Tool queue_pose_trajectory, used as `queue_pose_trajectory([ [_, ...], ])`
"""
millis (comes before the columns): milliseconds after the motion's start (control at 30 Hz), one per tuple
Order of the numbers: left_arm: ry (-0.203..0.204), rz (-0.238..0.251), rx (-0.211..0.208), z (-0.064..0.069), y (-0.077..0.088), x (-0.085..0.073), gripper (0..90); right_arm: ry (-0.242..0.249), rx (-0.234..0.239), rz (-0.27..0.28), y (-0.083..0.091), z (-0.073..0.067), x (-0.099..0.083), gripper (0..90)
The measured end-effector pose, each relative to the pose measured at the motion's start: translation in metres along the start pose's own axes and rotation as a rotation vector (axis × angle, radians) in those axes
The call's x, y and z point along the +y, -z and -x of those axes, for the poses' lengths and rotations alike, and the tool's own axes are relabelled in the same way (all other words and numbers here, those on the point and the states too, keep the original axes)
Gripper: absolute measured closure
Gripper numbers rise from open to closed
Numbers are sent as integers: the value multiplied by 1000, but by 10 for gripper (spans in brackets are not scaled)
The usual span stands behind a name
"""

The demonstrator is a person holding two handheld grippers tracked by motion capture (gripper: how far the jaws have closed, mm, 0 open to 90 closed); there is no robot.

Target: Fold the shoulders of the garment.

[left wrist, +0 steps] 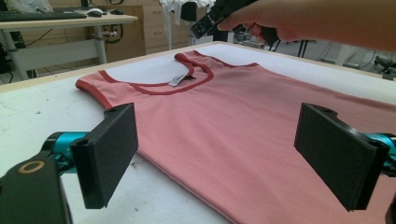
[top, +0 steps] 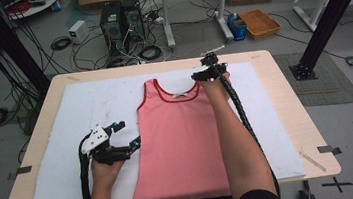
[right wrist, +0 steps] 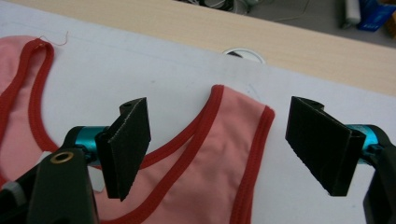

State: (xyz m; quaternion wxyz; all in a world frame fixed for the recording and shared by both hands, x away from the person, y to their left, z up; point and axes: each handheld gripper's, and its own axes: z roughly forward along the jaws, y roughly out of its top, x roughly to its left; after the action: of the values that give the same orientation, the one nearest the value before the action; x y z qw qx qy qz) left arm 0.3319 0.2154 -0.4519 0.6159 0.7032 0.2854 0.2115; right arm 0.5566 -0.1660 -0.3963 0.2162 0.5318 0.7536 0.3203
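Note:
A pink tank top (top: 179, 139) with red trim lies flat on the white mat (top: 67, 127), neck toward the far edge and hem hanging over the near edge. My left gripper (top: 129, 135) is open at the top's left side edge; in the left gripper view its jaws straddle the pink fabric (left wrist: 224, 121). My right gripper (top: 207, 71) is open, held over the top's far right shoulder strap (right wrist: 243, 126), which lies between the jaws in the right gripper view. The right hand and its gripper (left wrist: 219, 16) appear at the far end in the left gripper view.
The wooden table (top: 284, 92) borders the mat on all sides. Beyond it on the floor are cables, computer towers (top: 120, 20) and an orange basket (top: 260, 23). A black frame post (top: 328, 16) stands at the right.

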Motion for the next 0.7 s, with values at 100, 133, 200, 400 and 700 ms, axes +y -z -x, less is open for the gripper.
queue_pose_trajectory([
  [100, -6, -1, 2, 1, 0, 0, 136, -5, -19, -8, 1, 4, -4, 218],
  [133, -5, -2, 2, 1, 0, 0, 136, -2, -21, 1, 3, 6, -5, 218],
  [200, -2, -2, 2, 0, 0, 0, 136, -7, -28, 21, 4, 10, -4, 218],
  [400, -3, -3, 3, 0, 0, 0, 136, 0, -29, 70, -14, 10, 0, 237],
  [700, 5, 1, 4, 0, 0, 0, 136, 33, -5, -5, -53, 1, 5, 504],
])
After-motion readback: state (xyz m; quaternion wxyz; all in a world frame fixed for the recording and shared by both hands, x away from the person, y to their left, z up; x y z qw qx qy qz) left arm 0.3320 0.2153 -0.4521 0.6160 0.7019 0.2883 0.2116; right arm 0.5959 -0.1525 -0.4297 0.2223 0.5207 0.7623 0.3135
